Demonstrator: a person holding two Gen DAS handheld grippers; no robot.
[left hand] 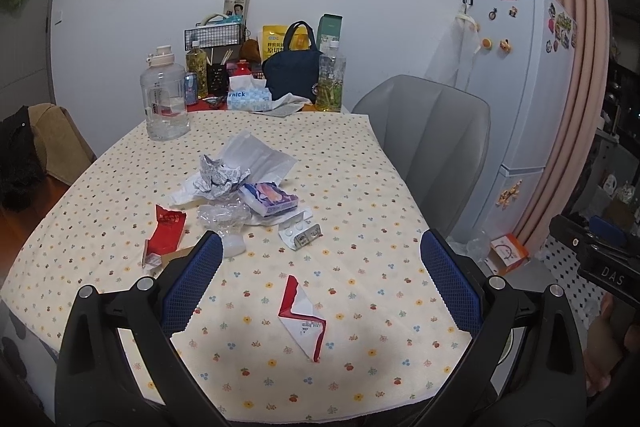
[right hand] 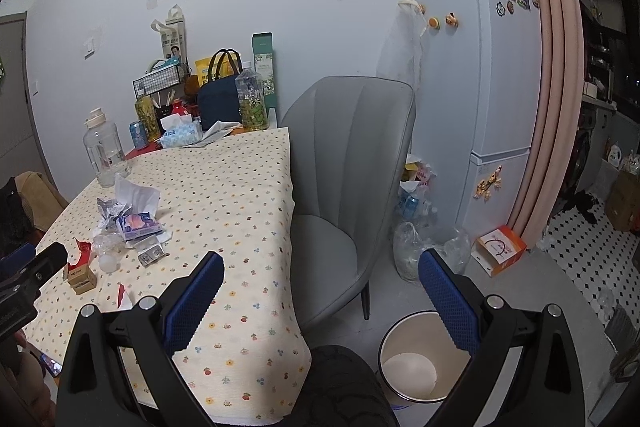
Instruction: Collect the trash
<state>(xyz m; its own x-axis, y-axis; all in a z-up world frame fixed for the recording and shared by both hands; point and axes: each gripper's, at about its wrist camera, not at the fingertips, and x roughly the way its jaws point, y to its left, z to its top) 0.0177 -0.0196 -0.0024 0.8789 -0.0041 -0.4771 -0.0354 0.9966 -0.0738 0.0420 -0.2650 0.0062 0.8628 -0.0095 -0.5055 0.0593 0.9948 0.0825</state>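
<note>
Trash lies on the dotted tablecloth (left hand: 360, 187): a torn red-and-white wrapper (left hand: 302, 319) nearest me, a red packet (left hand: 166, 233), crumpled paper (left hand: 218, 175), a purple tissue pack (left hand: 270, 199), clear plastic (left hand: 222, 217) and a blister pack (left hand: 300, 233). My left gripper (left hand: 320, 255) is open above the table's near end, holding nothing. My right gripper (right hand: 320, 267) is open too, off the table's right edge. Below it on the floor stands a white bin (right hand: 414, 359). The same trash pile (right hand: 128, 223) shows at the left in the right wrist view.
A grey chair (right hand: 344, 163) stands at the table's right side. Bottles, a navy bag (left hand: 292, 73) and a tissue box (left hand: 248, 99) crowd the far end. A big clear jug (left hand: 164, 99) is at the far left. Fridge (right hand: 480, 67) and floor bags sit behind the chair.
</note>
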